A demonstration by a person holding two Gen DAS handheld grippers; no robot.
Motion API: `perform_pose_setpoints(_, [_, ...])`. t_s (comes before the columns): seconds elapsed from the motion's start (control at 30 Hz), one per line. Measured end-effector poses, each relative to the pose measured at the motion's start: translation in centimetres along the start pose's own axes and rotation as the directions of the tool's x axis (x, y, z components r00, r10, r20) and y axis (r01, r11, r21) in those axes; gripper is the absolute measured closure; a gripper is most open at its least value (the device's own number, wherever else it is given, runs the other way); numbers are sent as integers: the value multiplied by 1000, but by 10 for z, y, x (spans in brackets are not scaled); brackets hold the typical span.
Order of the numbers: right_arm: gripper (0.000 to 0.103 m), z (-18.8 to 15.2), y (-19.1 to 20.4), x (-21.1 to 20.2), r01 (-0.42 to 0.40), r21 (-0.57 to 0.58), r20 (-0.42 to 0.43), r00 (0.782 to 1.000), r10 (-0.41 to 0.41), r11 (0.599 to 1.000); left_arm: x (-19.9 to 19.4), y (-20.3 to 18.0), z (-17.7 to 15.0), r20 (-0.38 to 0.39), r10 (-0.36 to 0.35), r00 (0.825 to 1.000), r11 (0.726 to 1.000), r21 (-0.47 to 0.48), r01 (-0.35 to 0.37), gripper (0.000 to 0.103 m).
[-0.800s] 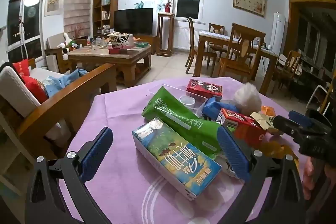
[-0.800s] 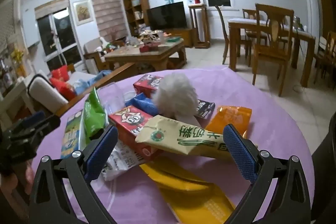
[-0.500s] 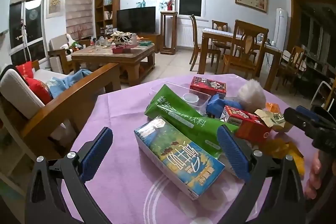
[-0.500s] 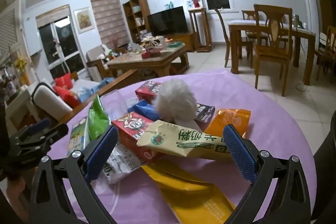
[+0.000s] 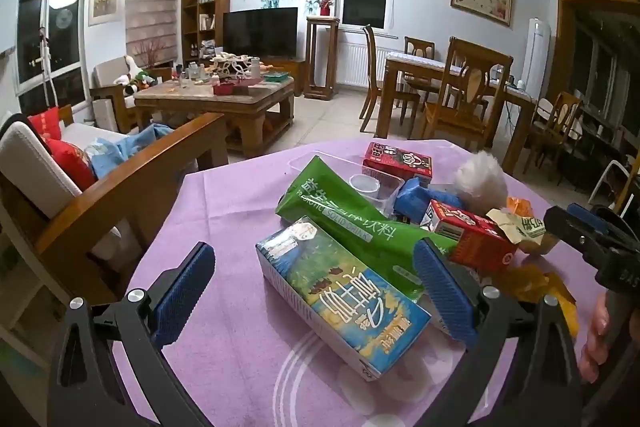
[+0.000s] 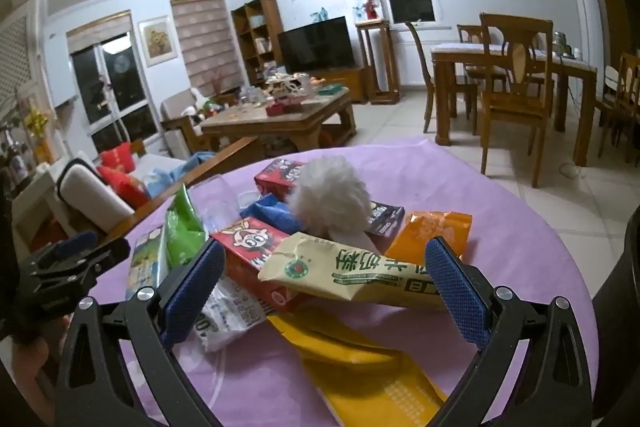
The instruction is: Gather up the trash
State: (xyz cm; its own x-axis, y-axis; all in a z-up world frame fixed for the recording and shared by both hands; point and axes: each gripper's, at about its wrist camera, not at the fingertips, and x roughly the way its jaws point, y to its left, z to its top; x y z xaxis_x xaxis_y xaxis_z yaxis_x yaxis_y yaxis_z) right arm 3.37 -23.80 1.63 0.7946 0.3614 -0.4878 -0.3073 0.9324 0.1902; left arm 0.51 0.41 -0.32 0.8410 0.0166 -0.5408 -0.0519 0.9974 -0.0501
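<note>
A heap of trash lies on the purple tablecloth [image 5: 232, 203]. Nearest the left gripper [image 5: 312, 291] is a blue-green milk carton [image 5: 340, 291], with a green drink pouch [image 5: 352, 227] behind it and a red carton [image 5: 472, 239] to the right. The left gripper is open and hovers over the carton without touching it. In the right wrist view, a cream wrapper [image 6: 360, 271] rests on a red carton [image 6: 252, 247], beside a white fluffy ball [image 6: 332, 199], an orange packet [image 6: 432, 231] and a yellow bag [image 6: 368, 371]. The right gripper [image 6: 324, 291] is open, its fingers either side of the cream wrapper.
A clear plastic tray [image 5: 360, 183] and another red box [image 5: 396, 161] sit at the far side of the heap. A wooden sofa arm [image 5: 132, 179] stands to the left of the table. Dining chairs [image 6: 516, 83] and a coffee table [image 6: 288, 119] stand further back.
Both views have tilted up a little, so the heap sits slightly lower in each frame. Both grippers stay open and nothing has been taken hold of.
</note>
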Motion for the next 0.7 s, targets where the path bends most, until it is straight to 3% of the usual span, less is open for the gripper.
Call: perform_pose_setpoints(0.7, [4, 0, 0, 0, -2, 3, 3, 1000, 2, 1000, 0, 3, 0, -8, -9, 1000, 1000, -16, 8, 5])
